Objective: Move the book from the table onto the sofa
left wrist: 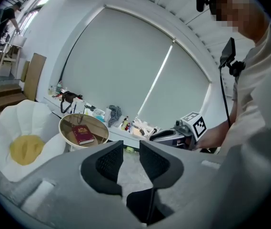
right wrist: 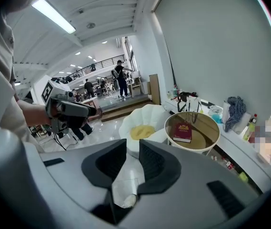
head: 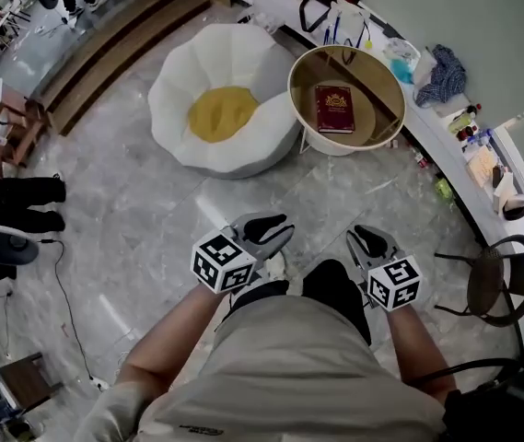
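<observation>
A dark red book (head: 335, 109) lies flat on the round glass-topped table (head: 303, 67) far ahead of me. Left of the table stands the white flower-shaped sofa (head: 197, 81) with a yellow seat cushion (head: 222, 113). My left gripper (head: 280, 226) and right gripper (head: 365, 238) hang near my waist, well short of both, each open with nothing between its jaws. The left gripper view shows the book (left wrist: 83, 135) beyond its gripper (left wrist: 131, 151). In the right gripper view the book (right wrist: 183, 131) lies past that gripper (right wrist: 133, 154).
A cluttered white counter (head: 446, 72) curves along the wall behind the table. A black chair (head: 501, 279) stands at my right. Wooden steps (head: 114, 49) rise at the far left, and a cable (head: 66, 293) trails across the marble floor.
</observation>
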A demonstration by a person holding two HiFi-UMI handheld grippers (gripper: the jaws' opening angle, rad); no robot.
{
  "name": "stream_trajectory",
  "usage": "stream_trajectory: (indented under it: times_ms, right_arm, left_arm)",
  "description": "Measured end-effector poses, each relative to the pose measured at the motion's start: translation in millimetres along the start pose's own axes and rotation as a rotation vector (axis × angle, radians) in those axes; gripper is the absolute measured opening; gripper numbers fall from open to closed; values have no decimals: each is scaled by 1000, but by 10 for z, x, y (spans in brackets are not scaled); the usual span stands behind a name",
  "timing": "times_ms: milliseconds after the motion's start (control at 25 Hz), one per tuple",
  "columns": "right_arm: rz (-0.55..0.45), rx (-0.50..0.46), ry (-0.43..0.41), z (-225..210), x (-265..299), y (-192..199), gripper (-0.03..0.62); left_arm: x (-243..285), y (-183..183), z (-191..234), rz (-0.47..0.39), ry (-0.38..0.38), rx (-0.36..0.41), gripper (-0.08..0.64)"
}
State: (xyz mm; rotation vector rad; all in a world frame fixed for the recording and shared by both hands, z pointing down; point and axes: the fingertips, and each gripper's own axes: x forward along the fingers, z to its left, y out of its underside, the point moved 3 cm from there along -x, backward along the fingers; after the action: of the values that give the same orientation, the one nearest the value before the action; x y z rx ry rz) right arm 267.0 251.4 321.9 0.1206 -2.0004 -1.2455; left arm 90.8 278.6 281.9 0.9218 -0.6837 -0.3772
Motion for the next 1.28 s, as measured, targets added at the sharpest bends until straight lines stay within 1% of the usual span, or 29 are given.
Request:
stream_trajectory:
  times_ms: [160, 320, 400, 520, 680, 760, 880, 1000, 1160, 1280]
  right_arm:
    - [20, 33, 10, -246, 357, -179, 108]
    - [34, 122, 9, -735, 760, -286, 115]
    - [38, 161, 9, -1046, 1048, -344, 120]
    - [59, 208, 11, -1576, 1516, -364, 127]
    - [105, 296, 18, -2369, 2148, -339, 145]
    - [131, 322, 17, -2747, 2437, -335, 159]
    - [156, 383, 13, -3263, 2839, -256, 170]
    - [193, 454, 16, -3724, 3219, -46, 183]
    - [250, 491, 19, -4187, 3707, 267, 196]
    - [247, 533, 23, -4479, 4095, 399, 200]
  left_arm:
    - [187, -129, 446, -6, 4, -55, 104]
    - [558, -231, 910, 37, 6, -83, 132]
    - [770, -321, 1212, 59, 1, -98, 146]
    - [1123, -432, 1665, 84, -17, -147, 153]
    - [1730, -520, 2283, 139, -35, -217, 164]
    - [2055, -529, 2579, 158, -45, -249, 169]
    - [2537, -472, 2985, 195, -53, -286, 172]
    - [3015, -343, 3350, 242, -52, -317, 176]
    - [3623, -52, 3811, 302, -60, -361, 184]
    - [4054, 219, 4193, 337, -44, -384, 193]
